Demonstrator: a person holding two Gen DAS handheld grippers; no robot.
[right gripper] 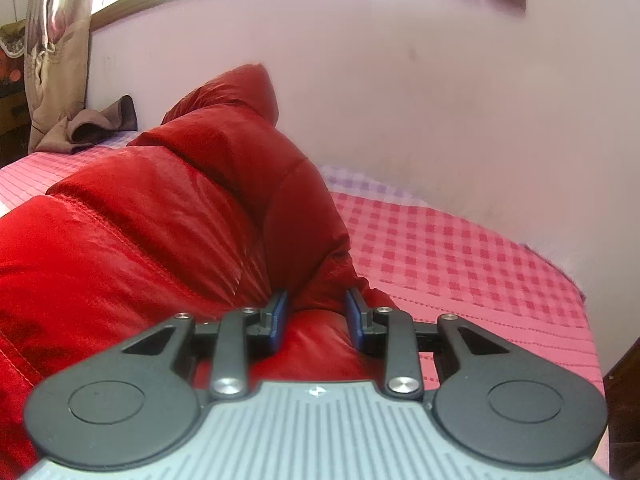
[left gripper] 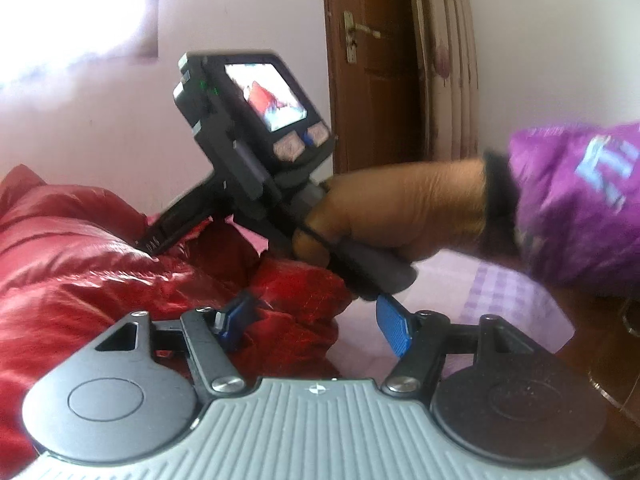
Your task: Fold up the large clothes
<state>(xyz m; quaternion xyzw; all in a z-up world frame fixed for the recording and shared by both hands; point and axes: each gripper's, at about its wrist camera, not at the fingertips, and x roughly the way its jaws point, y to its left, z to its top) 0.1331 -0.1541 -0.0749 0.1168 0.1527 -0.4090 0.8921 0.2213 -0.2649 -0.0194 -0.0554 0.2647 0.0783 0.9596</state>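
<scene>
Garment: red puffer jacket point(right gripper: 168, 216), heaped on the pink checked bed point(right gripper: 460, 248)
Long axis: in the right wrist view the jacket runs from 7 o'clock up to its raised hood point(right gripper: 240, 92) at 11 o'clock
Right hand-held gripper point(right gripper: 316, 316): narrow gap, pads pinching a fold of jacket at its near edge
Left hand-held gripper point(left gripper: 316, 320): jaws fairly wide, gripping nothing; its left pad touches or overlaps jacket fabric, right pad clear over the bed
Bearing for the left: jacket bulk lies at 9 to 10 o'clock in its own view
Nearer hand: the right, already on the cloth
</scene>
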